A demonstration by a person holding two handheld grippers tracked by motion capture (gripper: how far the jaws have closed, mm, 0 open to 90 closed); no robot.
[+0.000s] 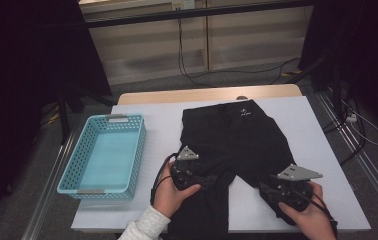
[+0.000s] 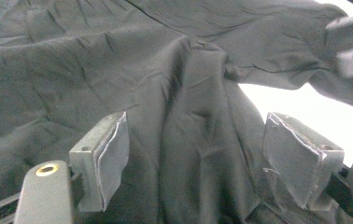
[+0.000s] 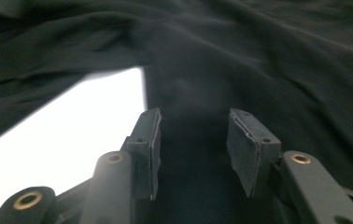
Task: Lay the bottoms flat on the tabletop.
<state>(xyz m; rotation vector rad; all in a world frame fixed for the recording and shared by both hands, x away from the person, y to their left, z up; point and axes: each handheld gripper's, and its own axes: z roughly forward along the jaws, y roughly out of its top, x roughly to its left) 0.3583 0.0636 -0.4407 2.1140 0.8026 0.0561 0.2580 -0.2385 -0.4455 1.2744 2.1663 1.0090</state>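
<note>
Hovering over black shorts (image 1: 237,145) spread flat on the white table (image 1: 322,150), my left gripper (image 2: 195,158) and right gripper (image 3: 193,144) both stood unclenched above the legs, grasping nothing

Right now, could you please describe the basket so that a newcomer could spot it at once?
Start at the white-topped table, where black shorts lie spread in the middle. To their left, near the table's left edge, sits the basket: a light turquoise rectangular plastic tray with perforated walls and grey handles, the only coloured item there.
</note>
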